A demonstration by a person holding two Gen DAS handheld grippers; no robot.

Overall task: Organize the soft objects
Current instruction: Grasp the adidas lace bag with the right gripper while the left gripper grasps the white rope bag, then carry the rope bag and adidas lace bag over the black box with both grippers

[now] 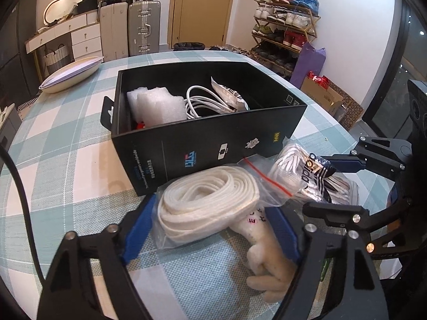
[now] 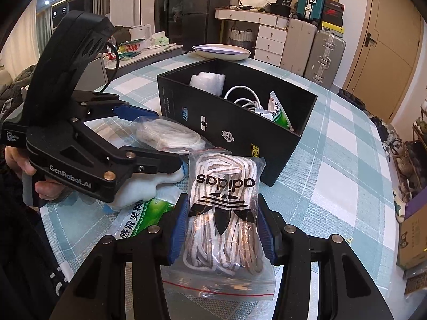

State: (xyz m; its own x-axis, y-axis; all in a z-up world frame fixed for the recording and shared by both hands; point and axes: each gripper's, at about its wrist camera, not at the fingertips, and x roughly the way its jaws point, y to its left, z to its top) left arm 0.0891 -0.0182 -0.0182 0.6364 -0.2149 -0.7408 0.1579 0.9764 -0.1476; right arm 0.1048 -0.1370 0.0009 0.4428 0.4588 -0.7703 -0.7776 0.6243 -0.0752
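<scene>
Right gripper (image 2: pixel 221 229) is clamping the branded lace bag (image 2: pixel 222 213) just before the black box (image 2: pixel 240 122), so I'm advising keeping it pinched until over the rim.

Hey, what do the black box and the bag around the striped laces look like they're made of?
The black box looks like cardboard with a matte printed finish: thin flat walls, sharp folded corners, small logos on the side. The bag around the striped laces looks like thin clear plastic, glossy and wrinkled, with a red zip strip along one edge.
</scene>
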